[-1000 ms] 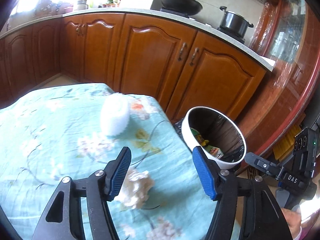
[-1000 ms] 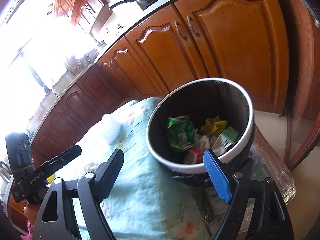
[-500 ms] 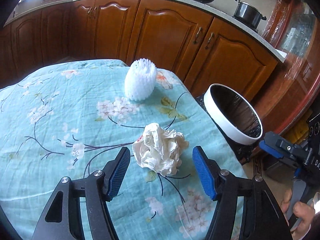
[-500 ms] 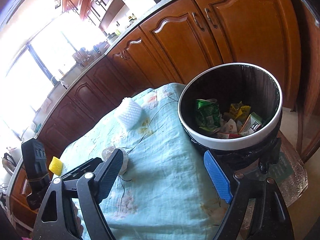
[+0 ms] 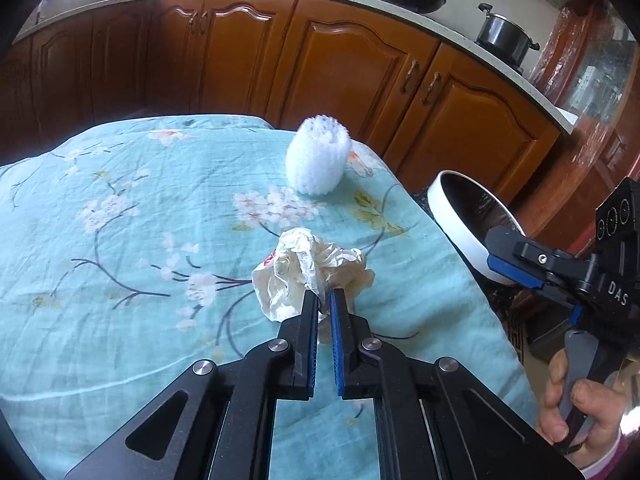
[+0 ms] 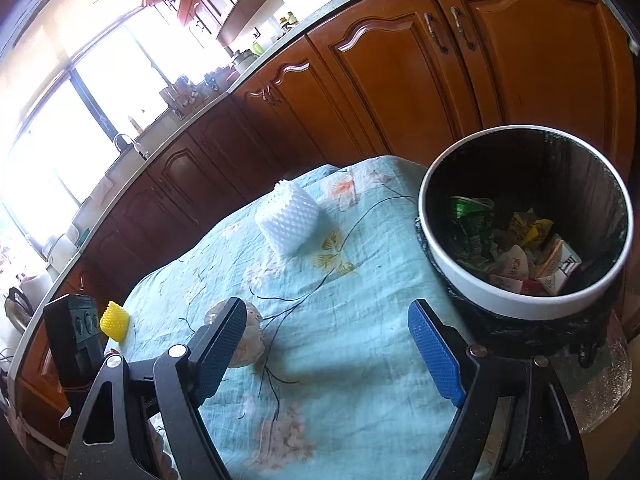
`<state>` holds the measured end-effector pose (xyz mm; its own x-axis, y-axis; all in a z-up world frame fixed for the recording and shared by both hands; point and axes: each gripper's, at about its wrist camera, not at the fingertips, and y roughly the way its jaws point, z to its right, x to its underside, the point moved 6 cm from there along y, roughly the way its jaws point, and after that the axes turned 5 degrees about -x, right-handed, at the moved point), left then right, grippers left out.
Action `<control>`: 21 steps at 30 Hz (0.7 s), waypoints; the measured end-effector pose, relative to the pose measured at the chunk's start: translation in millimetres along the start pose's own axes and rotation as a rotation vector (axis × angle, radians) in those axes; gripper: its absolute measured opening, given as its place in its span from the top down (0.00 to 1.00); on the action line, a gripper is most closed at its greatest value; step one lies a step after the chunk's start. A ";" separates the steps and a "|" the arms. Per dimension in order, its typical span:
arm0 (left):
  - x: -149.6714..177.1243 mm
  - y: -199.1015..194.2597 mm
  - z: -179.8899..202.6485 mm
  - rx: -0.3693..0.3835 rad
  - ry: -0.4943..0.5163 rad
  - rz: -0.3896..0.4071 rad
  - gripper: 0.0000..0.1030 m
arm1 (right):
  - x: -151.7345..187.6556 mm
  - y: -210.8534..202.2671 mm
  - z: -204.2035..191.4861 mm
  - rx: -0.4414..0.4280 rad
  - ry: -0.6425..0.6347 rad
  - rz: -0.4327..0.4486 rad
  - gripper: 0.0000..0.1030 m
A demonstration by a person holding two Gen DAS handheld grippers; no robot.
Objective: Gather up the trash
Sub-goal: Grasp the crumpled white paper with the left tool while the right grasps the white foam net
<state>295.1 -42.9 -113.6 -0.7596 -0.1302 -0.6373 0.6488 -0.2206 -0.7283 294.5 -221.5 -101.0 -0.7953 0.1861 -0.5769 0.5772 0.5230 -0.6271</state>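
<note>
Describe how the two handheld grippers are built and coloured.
Both are black metal frames with silver screws and blue ribbed finger pads: the left gripper and right gripper. The right one's body reads "DAS", and a bare hand with a pinkish cuff grips its grey handle.

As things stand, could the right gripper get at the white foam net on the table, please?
Probably yes: the right gripper is open, and only bare tablecloth lies between it and the white foam net.
</note>
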 end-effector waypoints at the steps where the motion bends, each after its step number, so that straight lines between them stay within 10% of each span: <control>1: 0.0 -5.3 -6.4 -0.010 -0.012 0.007 0.95 | -0.5 8.3 -4.3 -0.004 -0.012 -0.009 0.18; 21: -30.8 15.7 -76.3 -0.124 -0.178 0.042 0.95 | -44.1 146.6 -32.9 0.127 -0.194 -0.088 0.23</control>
<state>332.2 31.4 -124.7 -0.7210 -0.3073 -0.6211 0.6721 -0.0921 -0.7347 408.1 -125.6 -150.2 -0.8003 -0.0252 -0.5991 0.5355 0.4195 -0.7330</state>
